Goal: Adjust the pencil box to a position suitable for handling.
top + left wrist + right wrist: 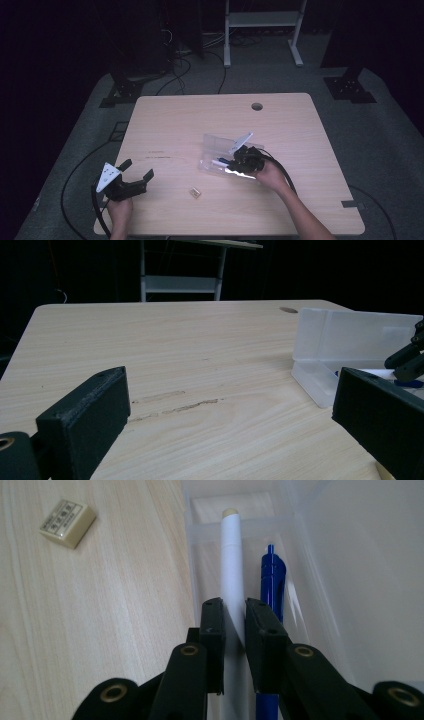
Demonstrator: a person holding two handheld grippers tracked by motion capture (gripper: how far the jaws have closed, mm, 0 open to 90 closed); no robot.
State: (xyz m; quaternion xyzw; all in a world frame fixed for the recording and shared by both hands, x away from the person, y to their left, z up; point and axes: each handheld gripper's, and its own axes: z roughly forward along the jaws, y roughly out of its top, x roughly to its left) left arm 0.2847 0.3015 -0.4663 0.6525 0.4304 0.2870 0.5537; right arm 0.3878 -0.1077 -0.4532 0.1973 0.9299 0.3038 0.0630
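White pen (pixel 232 570) lies lengthwise in the clear plastic box (pixel 320 555) on the worktop (pixel 100 630), its long axis running straight away from the right gripper (pixel 234 611), capped tip at the far end, parallel to a blue pen (pixel 272 580) just beside it. The right gripper's jaws stand narrow, closed on the white pen's near end. The left gripper (pixel 136 171) rests well apart at the worktop's near left, jaws wide and holding nothing; an eraser (pixel 195 192) lies between the two.

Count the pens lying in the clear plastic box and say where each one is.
2. The white pen lies lengthwise in the clear box, between the right gripper jaws. The blue pen lies right beside it. More may be hidden under the gripper.
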